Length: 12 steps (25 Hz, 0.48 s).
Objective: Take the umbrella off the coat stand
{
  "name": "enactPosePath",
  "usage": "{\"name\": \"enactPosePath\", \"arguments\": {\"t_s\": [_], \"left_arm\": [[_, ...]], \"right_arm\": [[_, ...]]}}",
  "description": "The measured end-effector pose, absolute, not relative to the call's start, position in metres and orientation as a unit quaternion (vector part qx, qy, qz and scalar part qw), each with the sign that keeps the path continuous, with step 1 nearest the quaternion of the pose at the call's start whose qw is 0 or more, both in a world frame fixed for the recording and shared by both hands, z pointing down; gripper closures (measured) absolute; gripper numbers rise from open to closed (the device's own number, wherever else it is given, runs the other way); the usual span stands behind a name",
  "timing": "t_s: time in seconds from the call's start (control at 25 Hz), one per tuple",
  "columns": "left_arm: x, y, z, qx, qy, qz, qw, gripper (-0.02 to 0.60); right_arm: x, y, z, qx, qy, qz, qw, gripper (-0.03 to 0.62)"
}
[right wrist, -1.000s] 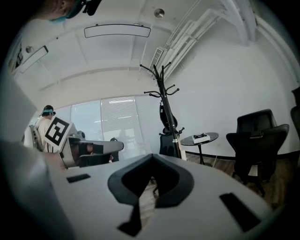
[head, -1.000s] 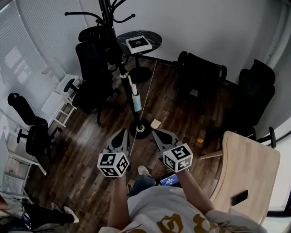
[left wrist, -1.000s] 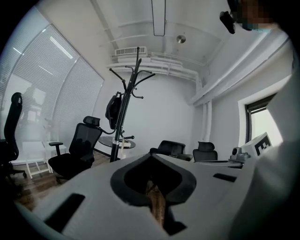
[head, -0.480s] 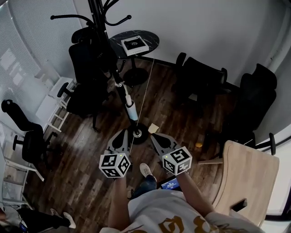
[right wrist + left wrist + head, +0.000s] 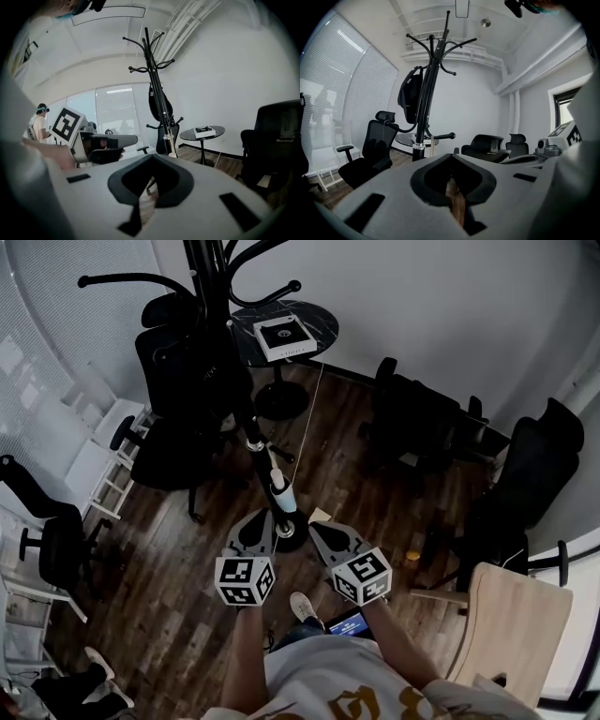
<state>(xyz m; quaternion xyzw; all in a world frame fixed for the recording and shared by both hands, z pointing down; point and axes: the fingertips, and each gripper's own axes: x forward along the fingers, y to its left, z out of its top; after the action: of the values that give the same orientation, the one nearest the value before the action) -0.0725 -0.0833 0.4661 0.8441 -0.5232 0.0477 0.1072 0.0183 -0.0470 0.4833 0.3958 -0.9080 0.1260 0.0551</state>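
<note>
The tall black metal coat stand [image 5: 213,296] with curved hooks rises from the dark wooden floor [image 5: 178,568] at 12 o'clock from the person. The long black folded umbrella [image 5: 278,486] hangs close along its pole, its pale lower end just above the stand's round base. Both tools are held low in front of the person, near that base but apart from the umbrella. The left tongs [image 5: 264,516] are pressed together with nothing between them, and their tips point toward 12 o'clock. The right tongs [image 5: 314,526], just beside them at 3 o'clock, are likewise closed and empty.

A small round black table [image 5: 314,320] stands beyond the stand at 1 o'clock and carries a flat white-edged box [image 5: 284,337]. Black office chairs [image 5: 183,362] crowd the 10 o'clock side. Black armchairs [image 5: 422,418] line the wall at 2 o'clock, and a pale wooden table [image 5: 516,634] sits at 4 o'clock.

In the left gripper view a black bag [image 5: 410,96] hangs from the upper hooks of the stand.
</note>
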Motion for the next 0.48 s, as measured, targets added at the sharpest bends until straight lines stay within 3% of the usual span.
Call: {"name": "enactPosePath", "arguments": {"t_s": [0.24,0.48], "left_arm": [[-0.085,-0.128,0.483,0.857,-0.491,0.045,0.148,0.561],[-0.100,-0.158,0.472,0.861,-0.492,0.016,0.130,0.561]], "right_arm": [[0.000,-0.098,0.492,0.407,-0.902,0.119,0.077,0.582],[-0.003,-0.134,0.495,0.428,-0.892,0.128,0.073,0.582]]}}
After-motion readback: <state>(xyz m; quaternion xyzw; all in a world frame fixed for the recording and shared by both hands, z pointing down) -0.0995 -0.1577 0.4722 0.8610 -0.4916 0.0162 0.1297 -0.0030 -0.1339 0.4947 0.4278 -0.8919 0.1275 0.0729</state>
